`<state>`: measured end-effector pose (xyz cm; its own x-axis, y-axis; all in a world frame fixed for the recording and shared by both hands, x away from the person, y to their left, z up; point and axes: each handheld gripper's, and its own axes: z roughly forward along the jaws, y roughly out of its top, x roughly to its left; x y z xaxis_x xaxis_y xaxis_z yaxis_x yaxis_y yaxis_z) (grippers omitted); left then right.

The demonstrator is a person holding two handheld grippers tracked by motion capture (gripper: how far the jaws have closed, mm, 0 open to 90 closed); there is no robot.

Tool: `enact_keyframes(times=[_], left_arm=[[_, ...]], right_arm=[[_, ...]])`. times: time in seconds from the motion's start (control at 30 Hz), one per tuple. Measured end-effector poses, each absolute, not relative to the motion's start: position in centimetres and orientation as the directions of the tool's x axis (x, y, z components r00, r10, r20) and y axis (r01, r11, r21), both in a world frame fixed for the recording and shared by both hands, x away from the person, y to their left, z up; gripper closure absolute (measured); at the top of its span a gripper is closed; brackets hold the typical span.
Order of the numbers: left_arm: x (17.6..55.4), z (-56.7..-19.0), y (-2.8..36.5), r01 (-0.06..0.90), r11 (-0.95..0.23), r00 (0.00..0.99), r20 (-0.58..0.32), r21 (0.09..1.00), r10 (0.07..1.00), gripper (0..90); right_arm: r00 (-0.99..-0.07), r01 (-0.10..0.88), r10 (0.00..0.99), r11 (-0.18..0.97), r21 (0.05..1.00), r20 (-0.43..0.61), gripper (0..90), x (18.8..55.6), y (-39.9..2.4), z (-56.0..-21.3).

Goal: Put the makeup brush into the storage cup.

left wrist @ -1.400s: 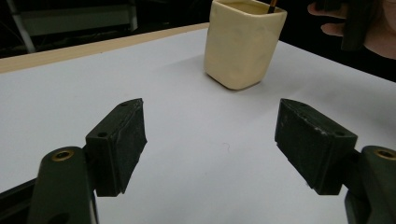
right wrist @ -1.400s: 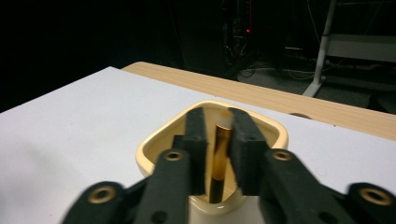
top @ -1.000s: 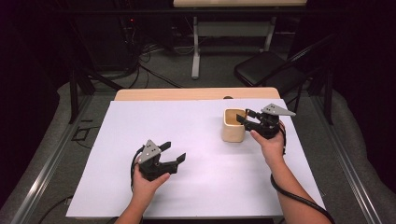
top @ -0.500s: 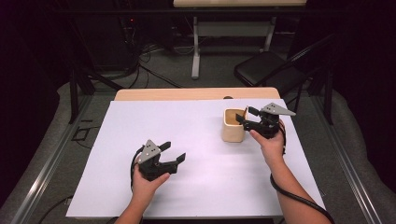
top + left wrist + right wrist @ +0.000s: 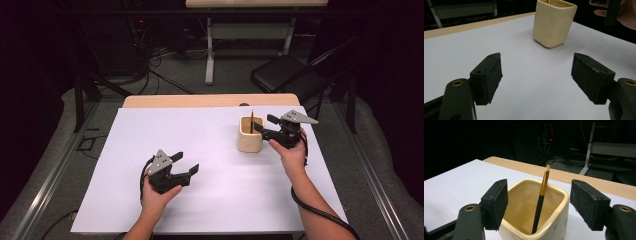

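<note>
Right gripper view: right gripper (image 5: pixel 539 202) had just spread wide over cup (image 5: pixel 536 215), pencil (image 5: pixel 540 202) inside, probably leaning. Left gripper (image 5: pixel 184 165) released, idle.

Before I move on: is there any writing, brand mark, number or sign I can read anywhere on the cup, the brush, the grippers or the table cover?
None: no readable text in any view.
Cream cup: plain glazed walls, no mark.
Brush in the cup: black handle, gold ferrule, no print visible.
Left gripper and right gripper pads: bare black, no labels.
White table cover: blank.
</note>
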<state>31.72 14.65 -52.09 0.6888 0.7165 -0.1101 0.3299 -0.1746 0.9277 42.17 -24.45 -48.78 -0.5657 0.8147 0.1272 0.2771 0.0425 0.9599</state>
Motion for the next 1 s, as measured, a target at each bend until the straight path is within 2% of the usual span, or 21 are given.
enact_keyframes(times=[1.0], left_arm=[[31.73,-52.07,14.68,0.329,-0.176,0.689,-0.108,0.928,0.717,24.6]], right_arm=[[-0.582,0.263,0.806,0.059,0.963,0.109,30.5,41.21,-24.15,-47.85]])
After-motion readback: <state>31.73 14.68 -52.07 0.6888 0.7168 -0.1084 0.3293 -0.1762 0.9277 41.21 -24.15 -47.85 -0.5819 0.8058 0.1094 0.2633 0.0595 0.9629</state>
